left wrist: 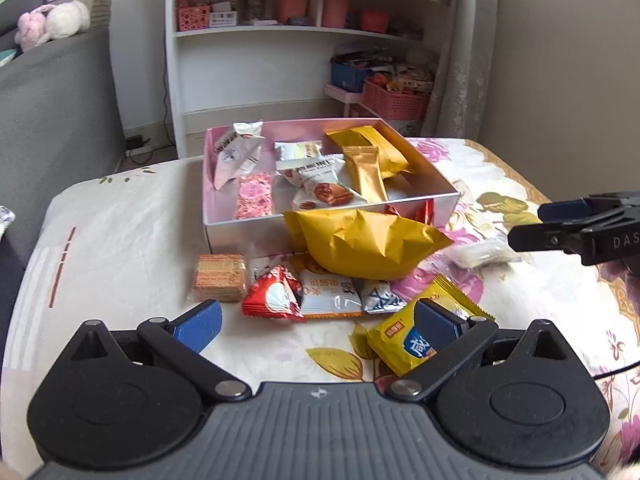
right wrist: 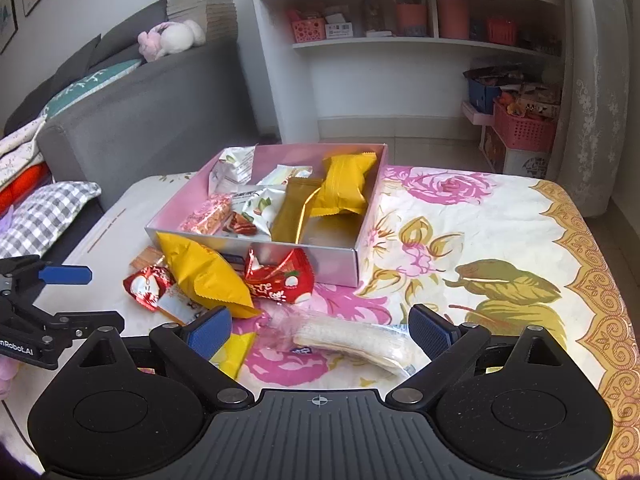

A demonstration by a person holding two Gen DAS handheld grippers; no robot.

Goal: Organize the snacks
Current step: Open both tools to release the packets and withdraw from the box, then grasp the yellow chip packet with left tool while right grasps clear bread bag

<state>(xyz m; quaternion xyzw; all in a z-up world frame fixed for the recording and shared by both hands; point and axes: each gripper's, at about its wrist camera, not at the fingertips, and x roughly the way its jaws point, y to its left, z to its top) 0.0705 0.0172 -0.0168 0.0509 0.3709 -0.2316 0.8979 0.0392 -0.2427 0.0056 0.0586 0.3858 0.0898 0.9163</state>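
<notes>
1. The box (left wrist: 224, 236) sits mid-frame in both views, already part filled: white packs, a pink bar, a gold stick and a yellow pack inside. Its near right corner in the right wrist view is bare, so that looks like the best place to drop things.
2. Loose snacks lie in front of the box: a big yellow bag (left wrist: 364, 240) leaning on its near wall, a wafer (left wrist: 220, 282), a red pack (left wrist: 274, 294), a white pack (left wrist: 328, 294) and a small yellow pack (left wrist: 416, 332).
3. The left gripper (left wrist: 320, 322), bottom centre of its view, stands spread wide and empty. The red and white packs lie just ahead between its fingers; the small yellow pack is under the right pad. Pick one only, and centre on it before closing.
4. The right gripper (right wrist: 320, 330) is likewise spread and empty, with a clear-wrapped roll (right wrist: 352, 342) lying across between its pads. I would take it mid-length, crosswise, with light pressure: the film is slippery and the contents may crush.
5. Lift clear of the box wall before letting go.
</notes>
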